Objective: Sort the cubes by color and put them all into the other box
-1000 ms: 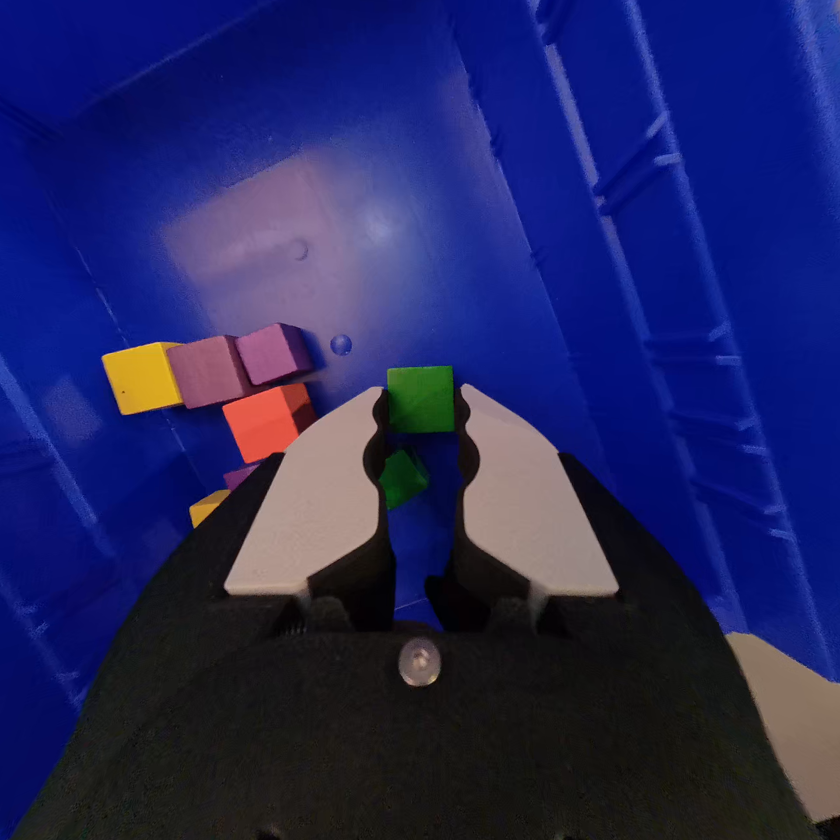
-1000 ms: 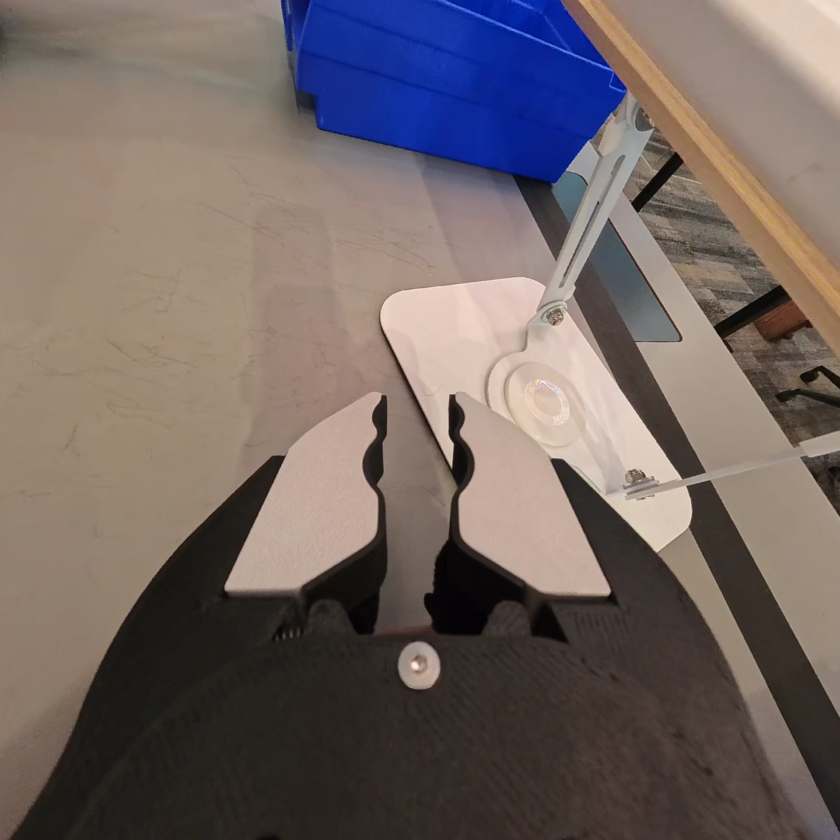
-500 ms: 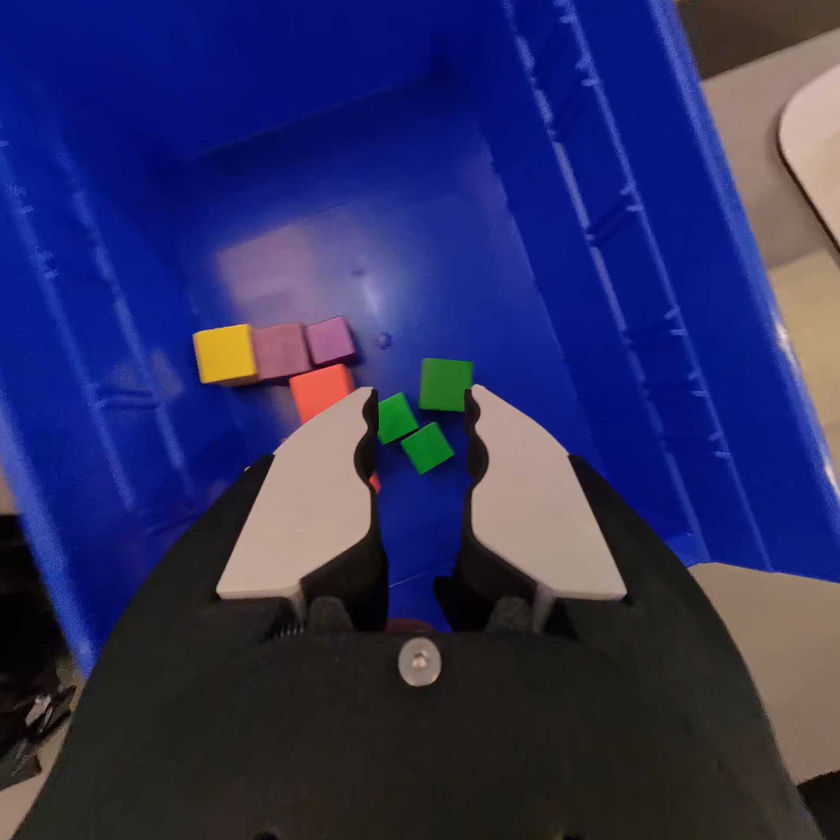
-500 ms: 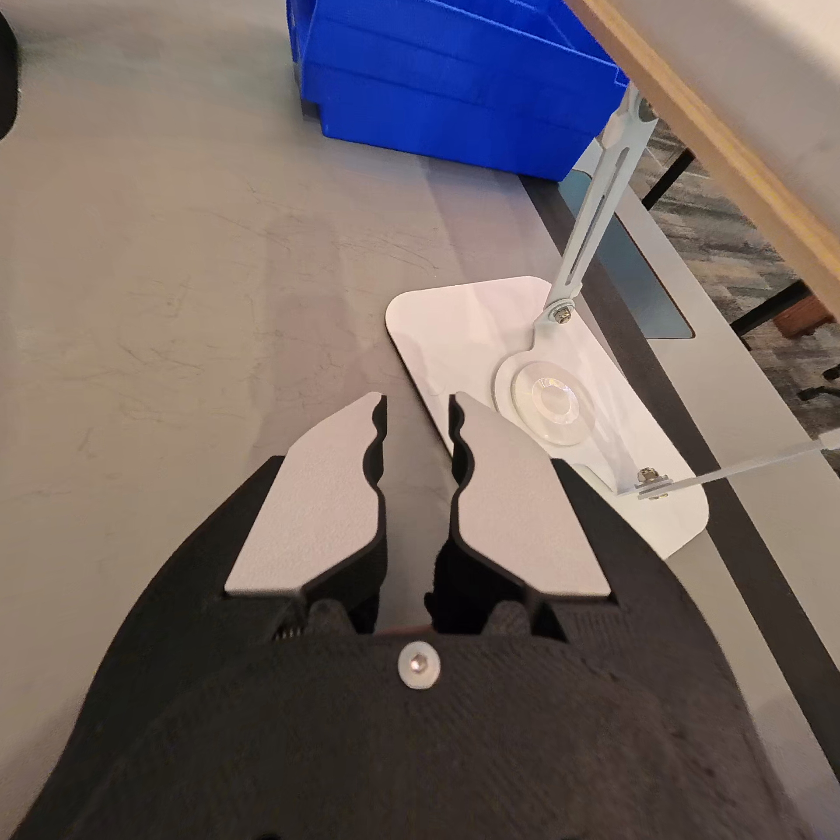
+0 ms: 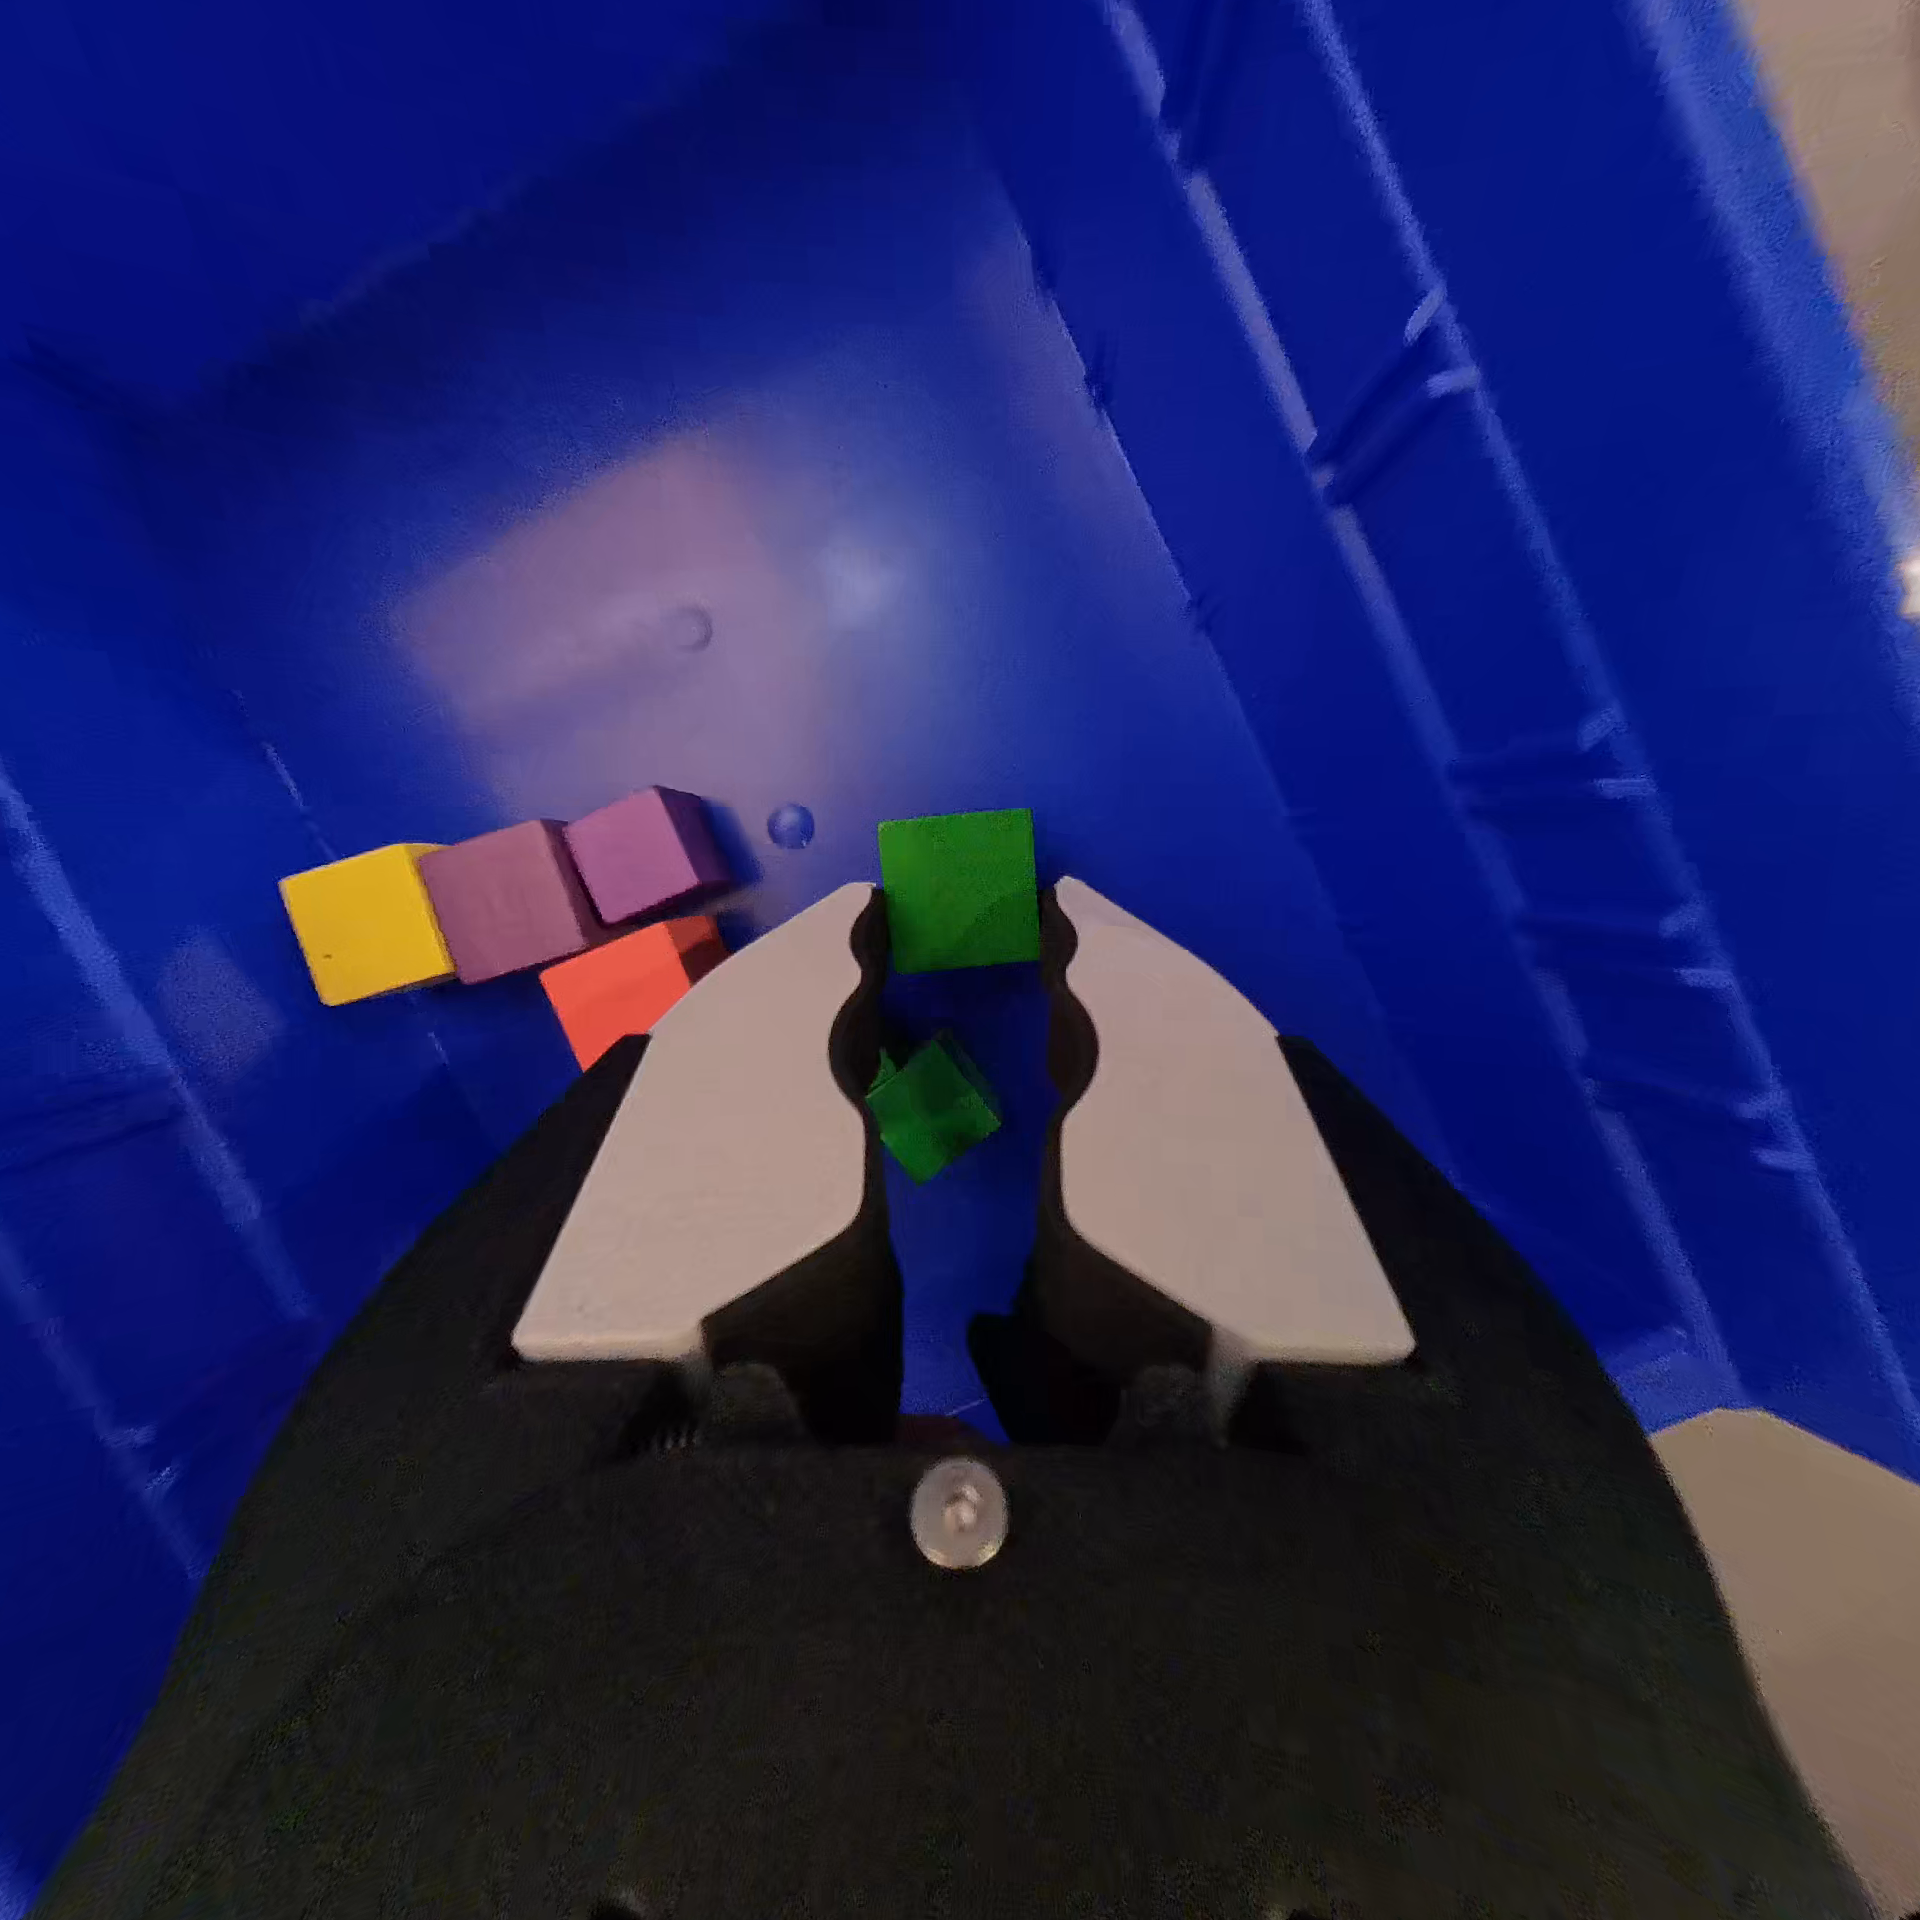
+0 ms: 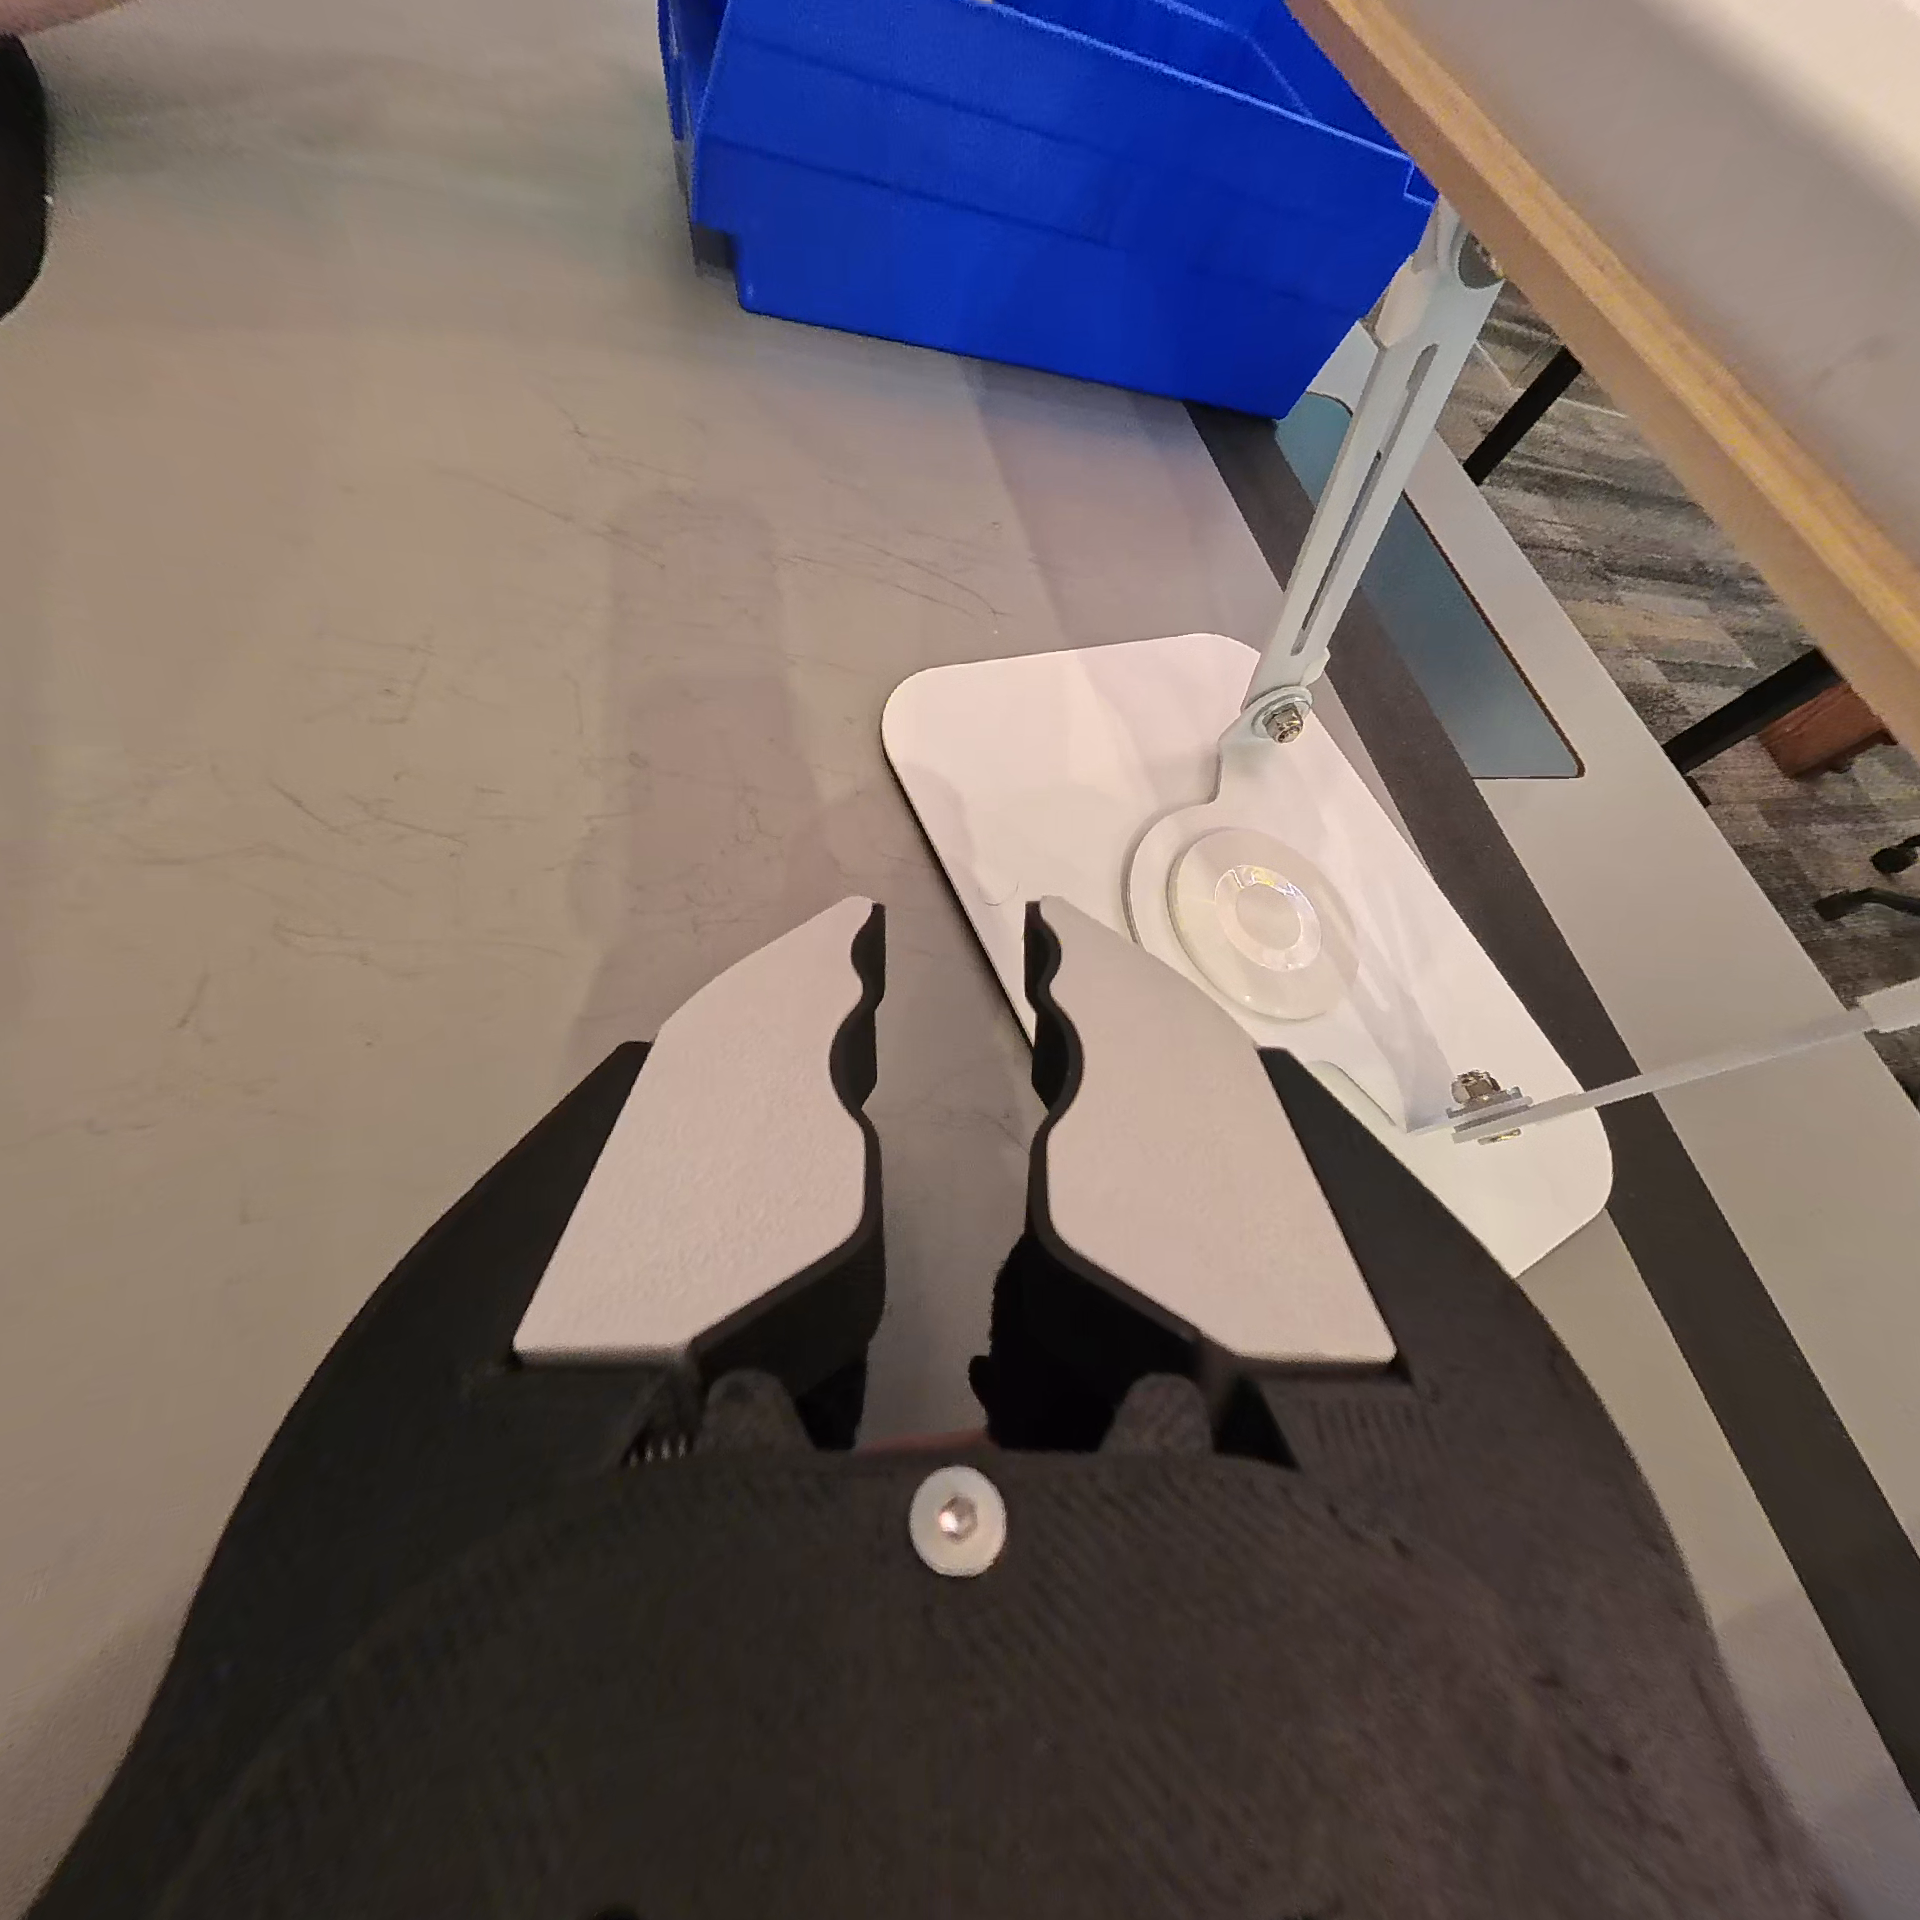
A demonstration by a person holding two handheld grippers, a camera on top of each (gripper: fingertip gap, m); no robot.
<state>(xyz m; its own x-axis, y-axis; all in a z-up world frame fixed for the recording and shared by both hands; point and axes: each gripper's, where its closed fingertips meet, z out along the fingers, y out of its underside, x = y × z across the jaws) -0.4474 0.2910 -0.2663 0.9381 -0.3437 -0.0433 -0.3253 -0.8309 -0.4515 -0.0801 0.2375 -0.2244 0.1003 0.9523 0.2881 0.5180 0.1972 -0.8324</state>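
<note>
Gripping a green cube (image 5: pixel 958 889) between the left gripper's (image 5: pixel 958 914) fingers (image 5: pixel 769 1039).

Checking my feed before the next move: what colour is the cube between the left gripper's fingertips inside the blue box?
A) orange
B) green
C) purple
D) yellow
B: in the left wrist view, the cube between the fingertips of the left gripper is the green cube; the yellow cube, the purple cubes and the orange cube lie off to the left on the floor of the blue box.
</note>
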